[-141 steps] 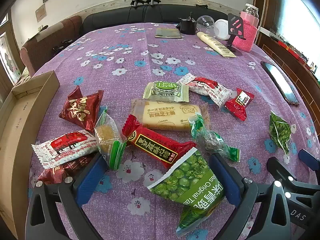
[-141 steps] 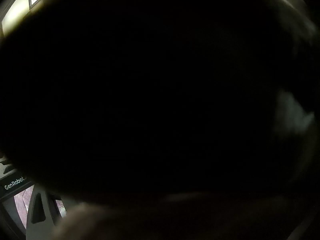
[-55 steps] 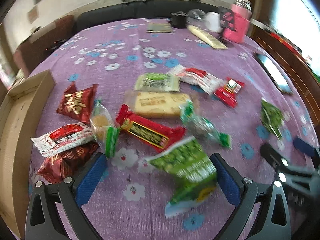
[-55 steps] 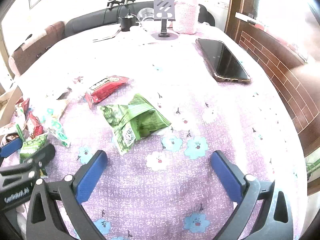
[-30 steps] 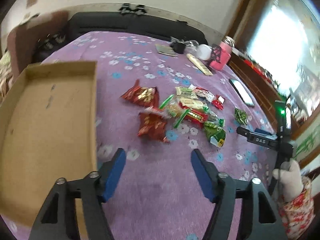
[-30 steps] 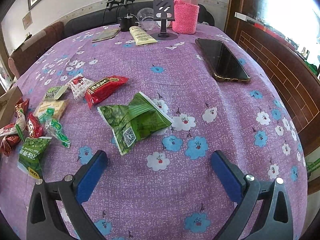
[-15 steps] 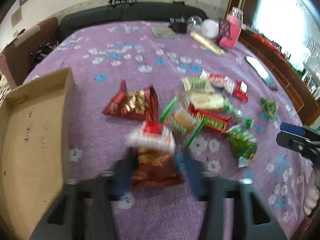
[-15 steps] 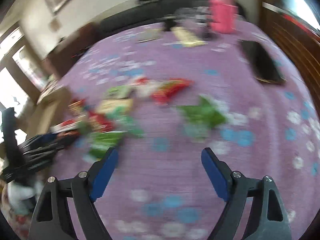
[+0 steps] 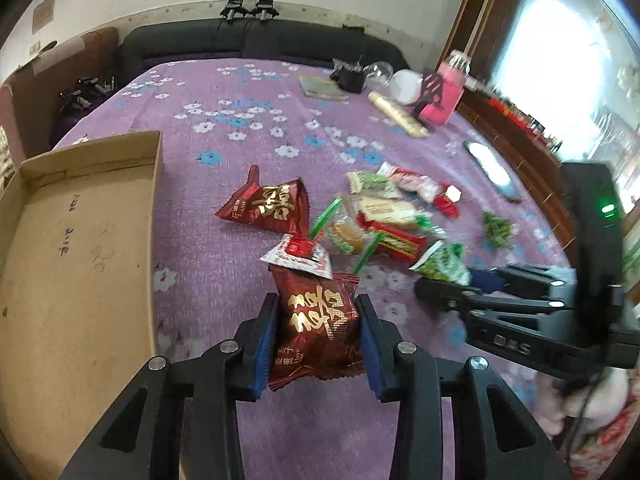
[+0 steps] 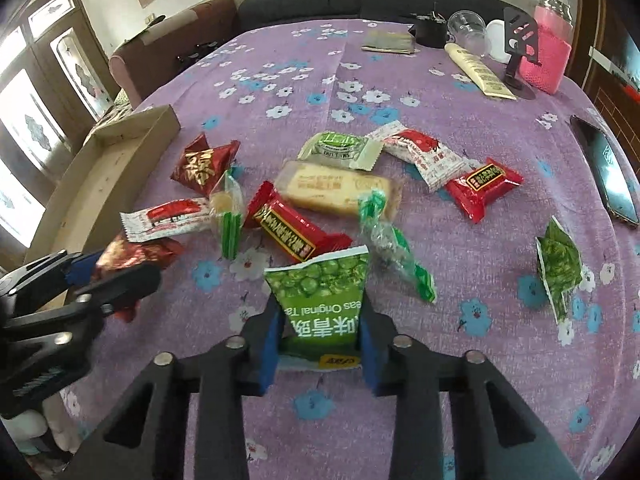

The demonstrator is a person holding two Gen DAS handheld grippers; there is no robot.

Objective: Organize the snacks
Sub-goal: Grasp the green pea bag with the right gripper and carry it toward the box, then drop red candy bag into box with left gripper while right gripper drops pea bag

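Pinching a dark red packet (image 9: 318, 330), the left gripper (image 9: 318, 336) hides its lower edge; the right gripper (image 10: 320, 344) clamps a green pea bag (image 10: 320, 304), bottom half covered.

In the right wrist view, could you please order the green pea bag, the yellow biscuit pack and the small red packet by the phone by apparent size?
1. Green pea bag, though it is nearest the camera.
2. Yellow biscuit pack.
3. Small red packet.
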